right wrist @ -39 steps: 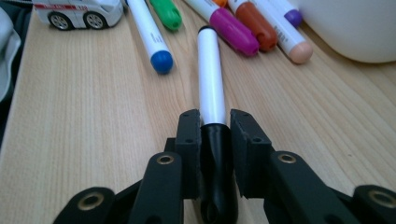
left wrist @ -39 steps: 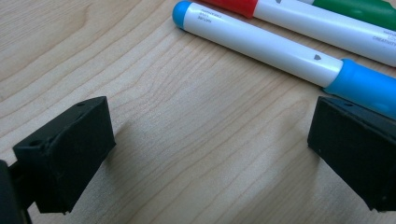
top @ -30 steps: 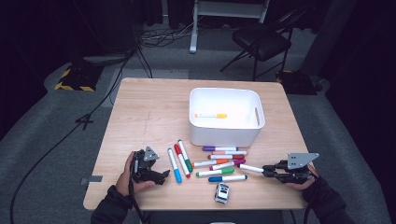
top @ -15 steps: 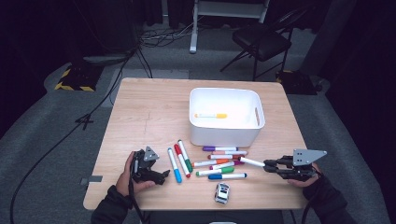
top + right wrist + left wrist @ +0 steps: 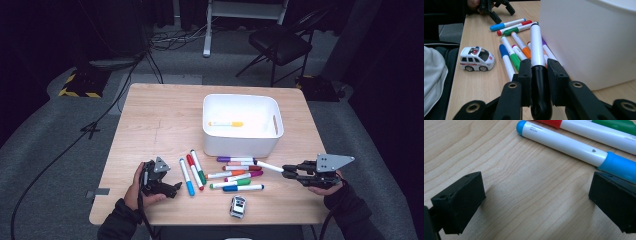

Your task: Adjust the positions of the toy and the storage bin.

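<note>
The right tool [image 5: 285, 171] grips a black-capped marker [image 5: 270, 166] near the white bin [image 5: 243, 145] — the left tool [image 5: 172, 189] rests open on the bench [image 5: 155, 125].

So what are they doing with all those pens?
A person is tidying markers into the white bin. The right gripper is shut on a black-capped marker and holds it above the table, close to the bin's front wall. One yellow marker already lies inside. The other markers and a toy car wait on the table. The left gripper rests open beside a blue marker.
</note>
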Tool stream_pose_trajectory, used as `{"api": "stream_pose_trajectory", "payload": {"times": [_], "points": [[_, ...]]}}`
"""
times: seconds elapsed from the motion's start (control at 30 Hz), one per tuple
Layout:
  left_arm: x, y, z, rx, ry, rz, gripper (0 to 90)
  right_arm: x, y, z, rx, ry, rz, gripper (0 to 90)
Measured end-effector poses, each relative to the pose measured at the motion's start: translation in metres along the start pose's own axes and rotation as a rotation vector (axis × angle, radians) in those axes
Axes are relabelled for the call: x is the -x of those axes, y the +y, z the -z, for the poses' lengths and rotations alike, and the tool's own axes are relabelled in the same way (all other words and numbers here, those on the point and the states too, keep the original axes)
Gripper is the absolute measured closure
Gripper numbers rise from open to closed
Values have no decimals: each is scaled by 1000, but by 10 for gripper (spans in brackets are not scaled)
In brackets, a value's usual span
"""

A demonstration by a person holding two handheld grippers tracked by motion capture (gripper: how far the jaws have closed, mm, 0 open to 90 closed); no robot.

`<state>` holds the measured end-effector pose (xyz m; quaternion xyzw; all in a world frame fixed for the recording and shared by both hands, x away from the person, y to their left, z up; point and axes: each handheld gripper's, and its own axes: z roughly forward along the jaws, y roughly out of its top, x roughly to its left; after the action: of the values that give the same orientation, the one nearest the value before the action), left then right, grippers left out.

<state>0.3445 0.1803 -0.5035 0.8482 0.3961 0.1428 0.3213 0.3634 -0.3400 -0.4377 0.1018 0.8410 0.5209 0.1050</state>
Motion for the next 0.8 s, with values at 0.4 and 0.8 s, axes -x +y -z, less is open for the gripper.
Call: {"api": "stream_pose_trajectory", "payload": {"times": [0.4, 0.8], "points": [[0, 1, -1, -7, -18, 8, 6, 4, 23, -1, 48, -21, 15, 745], [0, 1, 0, -4, -1, 1, 6, 10, 46, 0, 52, -34, 64, 745]]}}
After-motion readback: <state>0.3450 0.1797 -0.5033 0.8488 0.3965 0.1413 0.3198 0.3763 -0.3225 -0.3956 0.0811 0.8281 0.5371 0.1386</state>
